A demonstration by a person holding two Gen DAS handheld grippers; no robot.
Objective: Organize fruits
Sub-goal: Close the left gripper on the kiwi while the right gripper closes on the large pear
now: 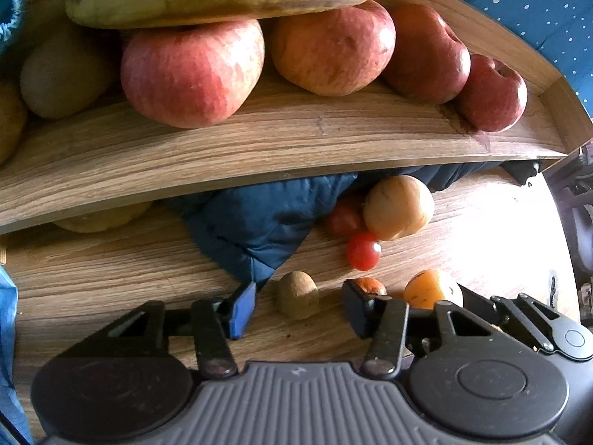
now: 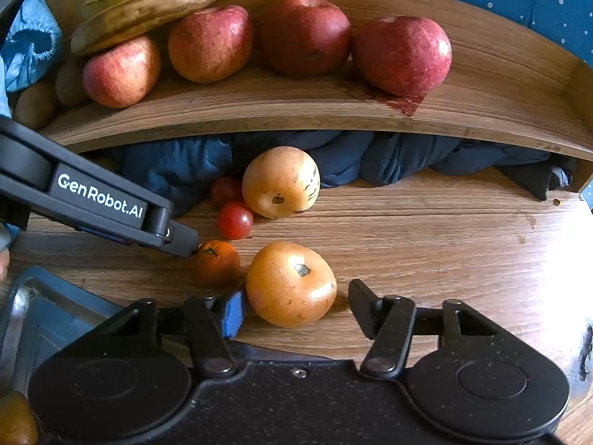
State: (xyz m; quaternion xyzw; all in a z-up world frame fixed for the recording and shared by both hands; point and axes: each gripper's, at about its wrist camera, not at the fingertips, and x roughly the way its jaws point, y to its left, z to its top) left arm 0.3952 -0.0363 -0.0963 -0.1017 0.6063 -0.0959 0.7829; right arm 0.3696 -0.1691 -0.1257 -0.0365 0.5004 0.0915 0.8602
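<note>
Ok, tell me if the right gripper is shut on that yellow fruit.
Open: the right gripper straddles the yellow fruit, but a gap shows between the fruit and the black finger.

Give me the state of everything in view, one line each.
Left gripper: open, straddling the kiwi, pads clear.
Right gripper: open, straddling the orange-yellow fruit.
Apples: resting in a row on the shelf.
Bananas: lying atop the left apples.
Cherry tomato: loose on the table.
</note>
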